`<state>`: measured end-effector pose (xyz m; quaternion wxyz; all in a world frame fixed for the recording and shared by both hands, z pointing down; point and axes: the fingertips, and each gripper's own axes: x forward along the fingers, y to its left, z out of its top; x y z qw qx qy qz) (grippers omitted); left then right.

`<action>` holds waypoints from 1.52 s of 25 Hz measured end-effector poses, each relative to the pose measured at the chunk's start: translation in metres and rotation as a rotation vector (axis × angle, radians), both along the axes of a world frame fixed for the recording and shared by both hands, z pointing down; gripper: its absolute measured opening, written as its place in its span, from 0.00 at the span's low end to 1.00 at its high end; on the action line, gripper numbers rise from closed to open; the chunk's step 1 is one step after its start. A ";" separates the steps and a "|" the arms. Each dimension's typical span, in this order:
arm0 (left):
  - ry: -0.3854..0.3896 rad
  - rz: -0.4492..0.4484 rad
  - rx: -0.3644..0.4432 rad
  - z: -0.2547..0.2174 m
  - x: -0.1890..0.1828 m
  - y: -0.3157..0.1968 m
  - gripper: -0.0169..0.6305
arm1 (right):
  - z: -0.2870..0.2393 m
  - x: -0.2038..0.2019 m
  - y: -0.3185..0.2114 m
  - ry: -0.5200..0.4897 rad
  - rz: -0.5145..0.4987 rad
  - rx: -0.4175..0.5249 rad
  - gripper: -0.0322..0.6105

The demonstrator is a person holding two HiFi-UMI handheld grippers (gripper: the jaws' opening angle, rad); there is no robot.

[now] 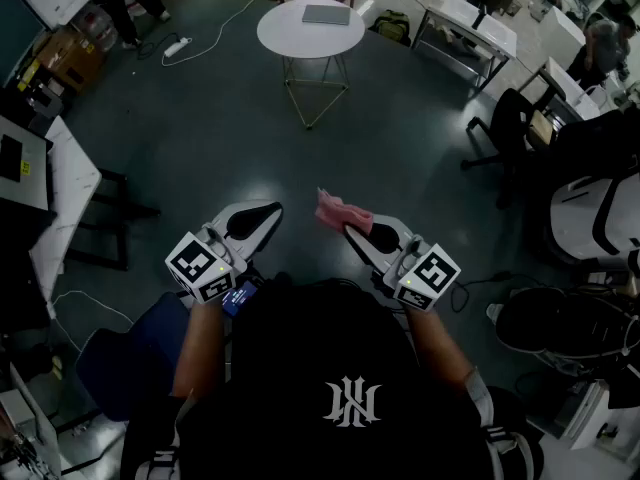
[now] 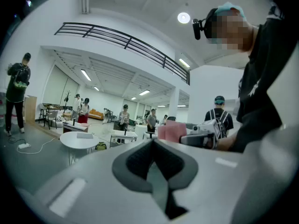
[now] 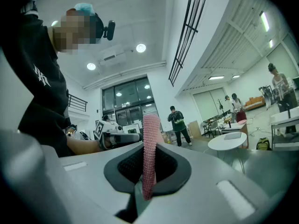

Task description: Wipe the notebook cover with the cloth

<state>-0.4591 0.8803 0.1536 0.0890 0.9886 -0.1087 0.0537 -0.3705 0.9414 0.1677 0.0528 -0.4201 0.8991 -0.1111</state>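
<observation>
**Cloth pinched in right gripper, notebook far off on round table**

Pink cloth (image 1: 341, 211) is clamped between the jaws of the right gripper (image 1: 350, 230). In the right gripper view it stands up from the dark pads as a narrow, upright, ribbed strip, and in the head view its loose end bunches out past the tips toward the far left. The left gripper (image 1: 268, 211) has its jaws pressed together with nothing between them. Both tools are held side by side, near the person's body, tips angled toward each other but apart, above the dark floor (image 1: 200, 148).

The grey notebook (image 1: 326, 14) lies flat on the round white table (image 1: 280, 40), well apart from both grippers, at the far side of the scene. Neither tool touches it. A white power strip (image 1: 178, 46) with its cable lies on the floor to the far left of the table, and a black office chair (image 1: 510, 128) stands to the right.
</observation>
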 end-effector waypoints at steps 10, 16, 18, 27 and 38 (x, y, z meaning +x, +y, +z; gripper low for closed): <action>-0.027 -0.028 -0.037 0.016 0.006 0.014 0.03 | 0.016 0.015 0.004 -0.019 0.008 -0.013 0.07; -0.042 -0.048 -0.058 0.026 0.002 0.013 0.03 | 0.026 0.020 -0.003 -0.033 0.014 -0.036 0.07; -0.039 -0.049 -0.079 0.030 0.003 0.009 0.03 | 0.029 0.017 -0.007 -0.026 -0.002 -0.050 0.07; -0.005 -0.014 -0.109 0.033 0.049 -0.060 0.03 | 0.036 0.047 -0.064 -0.007 -0.011 -0.093 0.07; 0.047 0.029 -0.087 0.007 0.093 -0.215 0.03 | 0.008 0.083 -0.220 0.068 0.013 -0.080 0.07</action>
